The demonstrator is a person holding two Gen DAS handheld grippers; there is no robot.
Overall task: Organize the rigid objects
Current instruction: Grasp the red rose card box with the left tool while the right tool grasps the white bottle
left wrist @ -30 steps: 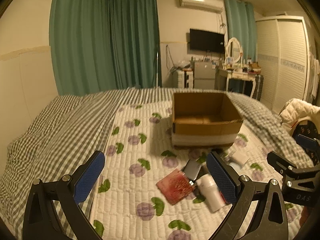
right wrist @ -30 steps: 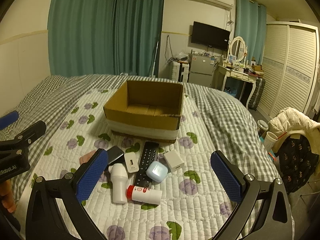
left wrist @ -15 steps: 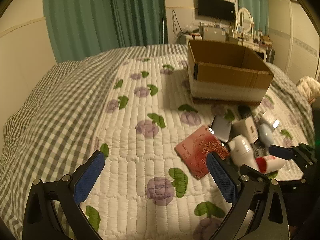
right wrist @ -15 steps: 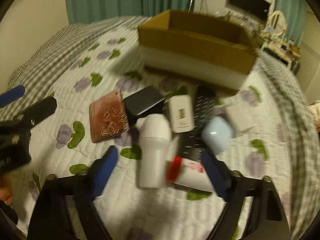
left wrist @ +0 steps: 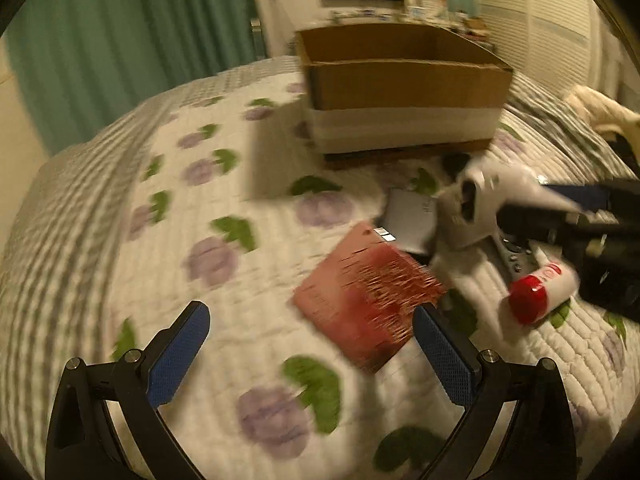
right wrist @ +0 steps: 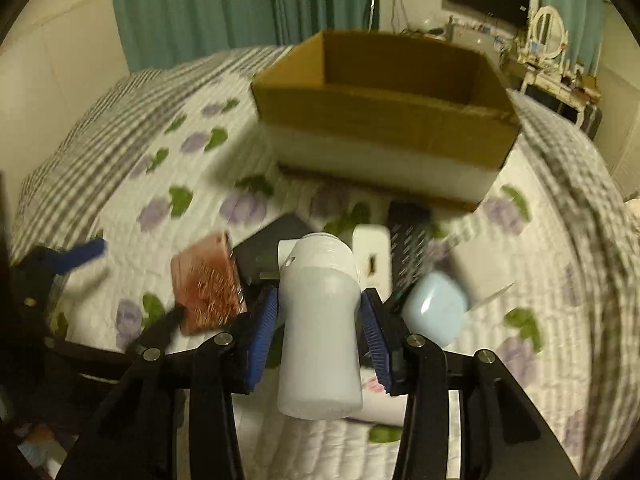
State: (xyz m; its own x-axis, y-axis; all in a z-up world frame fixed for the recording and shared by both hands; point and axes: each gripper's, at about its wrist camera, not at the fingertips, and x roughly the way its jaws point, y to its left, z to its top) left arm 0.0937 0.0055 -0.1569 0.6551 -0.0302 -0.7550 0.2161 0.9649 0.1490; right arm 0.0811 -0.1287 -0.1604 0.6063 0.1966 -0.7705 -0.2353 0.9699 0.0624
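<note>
Our right claw [right wrist: 320, 312] pinches the white bottle [right wrist: 320, 320], its blue pads [right wrist: 262, 332] pressed against both sides of the bottle's body, the capped end pointing toward the cardboard box [right wrist: 384, 120]. We take the box as our landmark: it sits open-topped on the quilted bed [right wrist: 180, 160], and the bottle is in front of its near wall, apparently raised off the quilt. Just right of the bottle, still nearer us than the box, lies a pale blue case [right wrist: 434, 308]; between the bottle and the box we see a white charger [right wrist: 372, 256] and a dark remote [right wrist: 410, 236] side by side. Left of the bottle, in front of the box's left corner, a dark phone [right wrist: 268, 244] lies next to a reddish patterned card [right wrist: 208, 284]. Our left claw [left wrist: 312, 356] is spread wide with nothing between its pads, low over the quilt, well in front of the box and left of the clutter; its right finger sits just beside the reddish card's near corner. From that side we also see a red-capped tube [left wrist: 540, 292] lying on the quilt in front of the box's right end, below the lifted bottle. Both views are motion-blurred.
</note>
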